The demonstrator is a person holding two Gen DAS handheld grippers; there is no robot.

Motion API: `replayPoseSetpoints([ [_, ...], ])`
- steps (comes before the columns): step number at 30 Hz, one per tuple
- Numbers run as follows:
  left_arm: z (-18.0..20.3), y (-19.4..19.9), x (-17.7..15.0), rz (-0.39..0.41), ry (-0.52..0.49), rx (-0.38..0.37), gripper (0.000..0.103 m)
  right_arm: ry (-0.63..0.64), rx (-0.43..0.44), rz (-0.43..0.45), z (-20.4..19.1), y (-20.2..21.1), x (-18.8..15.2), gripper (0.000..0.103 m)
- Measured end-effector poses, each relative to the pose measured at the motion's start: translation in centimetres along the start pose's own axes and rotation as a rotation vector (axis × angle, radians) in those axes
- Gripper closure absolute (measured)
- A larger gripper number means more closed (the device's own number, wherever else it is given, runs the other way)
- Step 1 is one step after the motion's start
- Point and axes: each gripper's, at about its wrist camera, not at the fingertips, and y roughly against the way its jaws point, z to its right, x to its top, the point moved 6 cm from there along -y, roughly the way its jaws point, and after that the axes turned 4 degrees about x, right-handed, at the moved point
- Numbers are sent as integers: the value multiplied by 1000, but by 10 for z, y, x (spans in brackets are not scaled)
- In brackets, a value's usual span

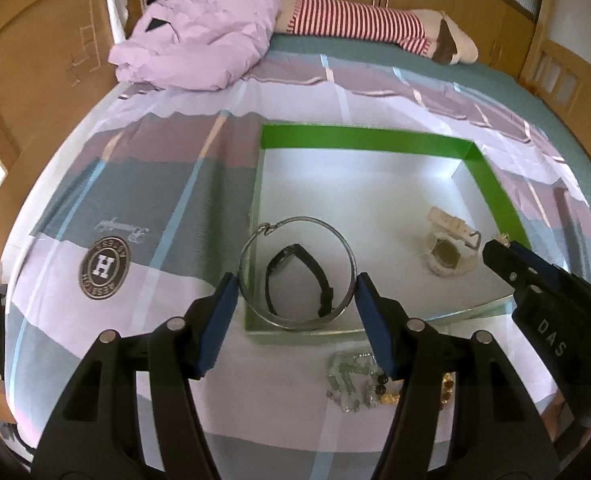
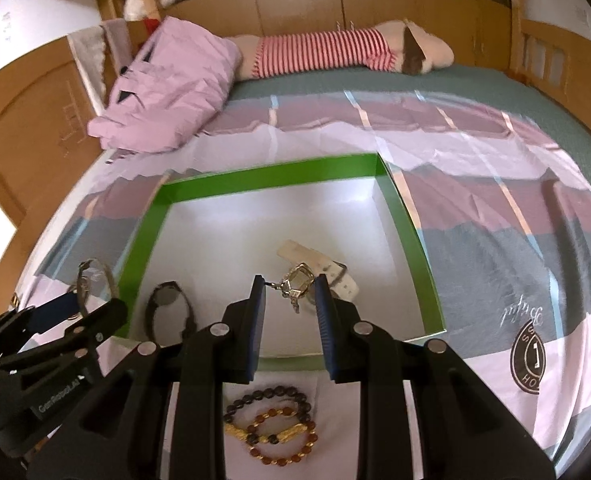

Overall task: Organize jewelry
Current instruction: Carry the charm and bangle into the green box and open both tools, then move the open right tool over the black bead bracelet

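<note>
A green-walled box (image 1: 367,138) (image 2: 271,174) with a white floor lies on the bed. My left gripper (image 1: 297,288) holds a silver bangle (image 1: 255,240) across its width, over the box's near left corner. A black watch (image 1: 301,276) (image 2: 169,308) lies in the box beneath it. A white watch (image 1: 449,250) (image 2: 319,266) lies in the box at the right. My right gripper (image 2: 289,288) hangs over the box with a small gold and silver clasp piece (image 2: 293,286) dangling from its left pad; its jaws stand apart. Beaded bracelets (image 2: 271,424) (image 1: 351,380) lie on the bed before the box.
A pink crumpled garment (image 1: 199,36) and a striped plush toy (image 1: 359,20) lie at the far end of the bed. Wooden bed frame and cabinets surround the bed. The patterned sheet (image 1: 107,216) spreads around the box.
</note>
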Motion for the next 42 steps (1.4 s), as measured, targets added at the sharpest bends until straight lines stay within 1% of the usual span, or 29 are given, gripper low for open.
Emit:
replayPoseSetpoints([
  [2,2,-8,-1,-16,-7,-1,41,-26,0,-37,7,-11,-3,77],
  [4,3,-12,-1,-31,-7,-12,36,-51,3,-66,11,-17,-6,76],
  [6,5,-11,-1,-37,-5,-35,34,-63,14,-79,12,-17,-8,76],
  [7,6,-9,-1,-36,-4,-46,31,-57,13,-79,11,-16,-8,76],
  [8,6,-7,-1,-35,-4,-56,30,-46,10,-73,10,-13,-7,70],
  [9,5,-4,0,-33,-5,-64,30,-37,8,-66,9,-11,-7,56],
  [10,4,-2,0,-32,-5,-70,30,-31,3,-53,8,-8,-6,50],
  [11,1,1,1,-35,-3,-82,30,-26,-3,-34,8,-5,-5,48],
  [12,0,3,0,-39,-1,-92,30,-13,-7,-23,6,-1,-4,48],
  [15,-5,11,-5,-77,-16,-167,30,11,9,-21,1,6,-5,48],
  [17,-4,21,-12,-79,-48,-216,30,22,49,-49,-3,11,-11,48],
  [19,0,28,-19,-82,-89,-234,29,27,98,-90,-7,14,-18,48],
  [20,4,30,-25,-91,-121,-241,28,31,130,-130,-10,14,-25,49],
  [21,7,30,-29,-98,-141,-239,28,40,149,-159,-13,14,-30,62],
  [22,10,28,-32,-106,-155,-232,28,59,160,-191,-16,12,-35,69],
  [23,12,25,-36,-118,-166,-220,28,101,141,-236,-19,8,-42,72],
  [25,15,16,-42,-150,-173,-192,28,133,66,-277,-16,0,-49,72],
  [26,16,9,-45,-172,-172,-171,28,136,23,-327,-10,-9,-56,72],
  [29,16,-5,-50,-225,-156,-129,28,96,-9,-466,4,-33,-76,72],
  [30,16,-10,-52,-242,-150,-111,28,93,-19,-490,6,-38,-81,72],
  [31,15,-14,-54,-255,-146,-95,28,98,-28,-502,6,-42,-85,71],
  [32,14,-16,-55,-263,-142,-85,28,117,-37,-503,4,-45,-87,68],
  [33,14,-18,-55,-270,-139,-79,28,135,-48,-493,2,-47,-87,68],
  [34,14,-19,-56,-275,-136,-76,27,154,-58,-482,0,-47,-87,68],
  [35,13,-20,-56,-277,-134,-73,26,166,-64,-476,-2,-46,-87,70],
  [36,13,-20,-57,-278,-136,-69,24,162,-55,-476,-3,-46,-87,87],
  [37,12,-20,-56,-279,-138,-66,23,151,-40,-480,-4,-45,-87,91],
  [39,12,-23,-58,-287,-143,-57,23,148,-29,-454,-7,-39,-81,103],
  [42,13,-29,-61,-306,-146,-46,23,135,-37,-385,-4,-25,-66,103],
])
